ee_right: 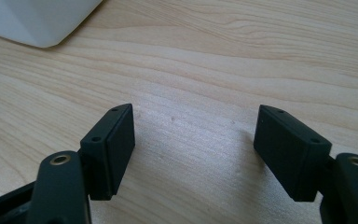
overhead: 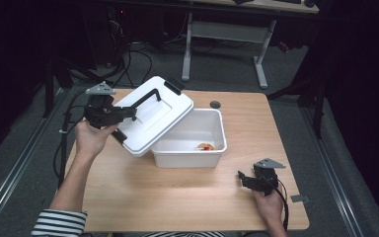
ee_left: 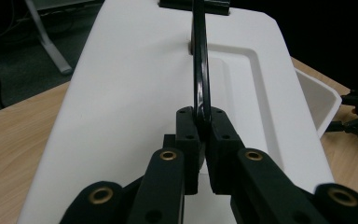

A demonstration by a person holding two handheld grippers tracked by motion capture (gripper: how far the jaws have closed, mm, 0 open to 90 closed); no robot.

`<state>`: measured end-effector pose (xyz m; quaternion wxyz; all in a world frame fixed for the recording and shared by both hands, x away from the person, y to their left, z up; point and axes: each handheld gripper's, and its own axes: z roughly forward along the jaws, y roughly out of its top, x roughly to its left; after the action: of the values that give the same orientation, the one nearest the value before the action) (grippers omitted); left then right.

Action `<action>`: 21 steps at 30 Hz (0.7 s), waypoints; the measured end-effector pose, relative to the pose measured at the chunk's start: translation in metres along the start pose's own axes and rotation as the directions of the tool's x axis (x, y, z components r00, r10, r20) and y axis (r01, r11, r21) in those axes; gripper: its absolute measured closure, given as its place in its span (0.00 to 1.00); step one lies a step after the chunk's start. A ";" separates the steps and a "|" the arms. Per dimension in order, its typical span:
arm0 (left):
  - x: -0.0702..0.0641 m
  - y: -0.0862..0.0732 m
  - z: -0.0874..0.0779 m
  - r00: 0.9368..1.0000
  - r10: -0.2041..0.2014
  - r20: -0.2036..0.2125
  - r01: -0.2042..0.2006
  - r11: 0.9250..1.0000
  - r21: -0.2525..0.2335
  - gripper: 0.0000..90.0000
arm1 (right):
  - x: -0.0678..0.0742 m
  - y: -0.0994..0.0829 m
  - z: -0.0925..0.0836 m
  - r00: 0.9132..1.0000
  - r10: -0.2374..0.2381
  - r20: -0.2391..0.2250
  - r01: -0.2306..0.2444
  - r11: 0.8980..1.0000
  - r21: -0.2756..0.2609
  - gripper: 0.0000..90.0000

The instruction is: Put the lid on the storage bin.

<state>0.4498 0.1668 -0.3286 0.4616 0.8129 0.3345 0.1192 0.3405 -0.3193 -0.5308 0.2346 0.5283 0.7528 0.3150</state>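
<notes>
The left gripper [ee_left: 204,133] was clamped on the black handle [ee_left: 200,70] of the white lid [overhead: 150,116], holding the lid tilted above the left end of the white box [overhead: 212,148], which stood on the wooden table [overhead: 187,197]. The right gripper [ee_right: 193,149] rested low over bare tabletop near the box's corner, its jaws wide apart and holding nothing.
</notes>
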 end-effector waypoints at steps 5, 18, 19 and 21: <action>-0.005 0.008 0.011 0.998 0.040 0.039 -0.040 0.999 0.006 0.95 | 0.000 0.000 0.000 1.000 0.000 0.001 0.000 1.000 0.000 0.32; -0.007 0.018 0.046 0.979 0.123 0.165 -0.131 0.991 0.039 0.95 | 0.000 0.000 0.000 1.000 0.002 0.002 -0.002 1.000 0.000 0.32; -0.007 0.018 0.049 0.977 0.126 0.171 -0.135 0.990 0.042 0.95 | 0.000 0.000 0.000 1.000 0.003 0.001 -0.003 1.000 0.000 0.32; -0.006 0.018 0.053 0.974 0.130 0.187 -0.139 0.990 0.038 0.95 | 0.000 0.000 0.000 1.000 0.002 0.002 -0.002 1.000 0.000 0.32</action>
<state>0.4796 0.1205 -0.3417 0.4606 0.8527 0.2375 0.0663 0.3405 -0.3191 -0.5307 0.2348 0.5294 0.7520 0.3148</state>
